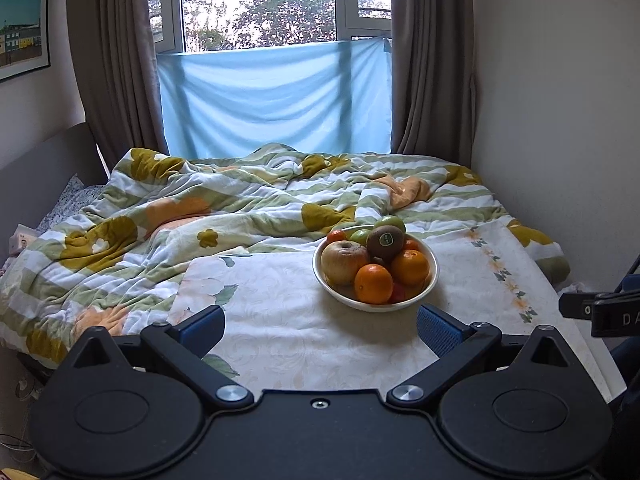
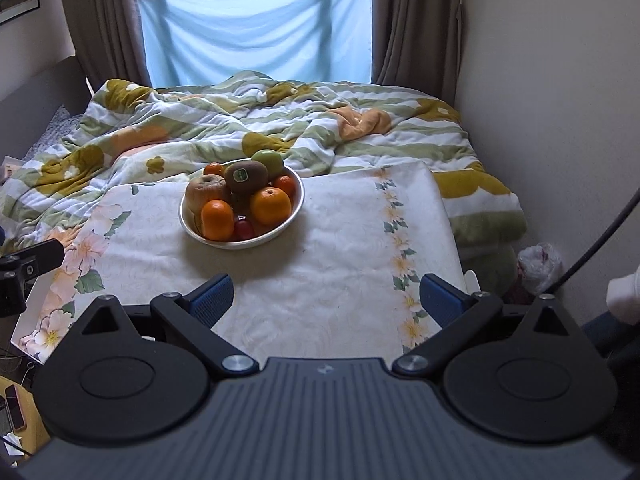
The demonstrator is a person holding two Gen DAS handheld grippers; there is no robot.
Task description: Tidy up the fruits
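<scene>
Both grippers hang above the near end of a table draped in a floral cloth (image 1: 288, 320), each with its blue-padded fingers spread wide and nothing between them: the left gripper (image 1: 320, 326) and the right gripper (image 2: 326, 294). Ahead of them sits the white bowl (image 1: 434, 276) heaped with fruit, on the cloth near the table's far edge, well apart from either set of fingers. From the left wrist the bowl lies right of centre, and a kiwi (image 1: 385, 243) with a green sticker crowns the pile, with a wrinkled apple (image 1: 344, 262) to its left and two oranges (image 1: 373, 283) in front. From the right wrist the bowl shifts left of centre, and a small red fruit (image 2: 244, 229) shows more clearly at the bowl's near rim, between the oranges. Only the left view takes in the window (image 1: 260, 0) with trees outside; only the right view shows a plastic bag (image 2: 538, 264) on the floor by the wall. A rumpled quilt (image 1: 160, 216) covers the bed beyond the table.
</scene>
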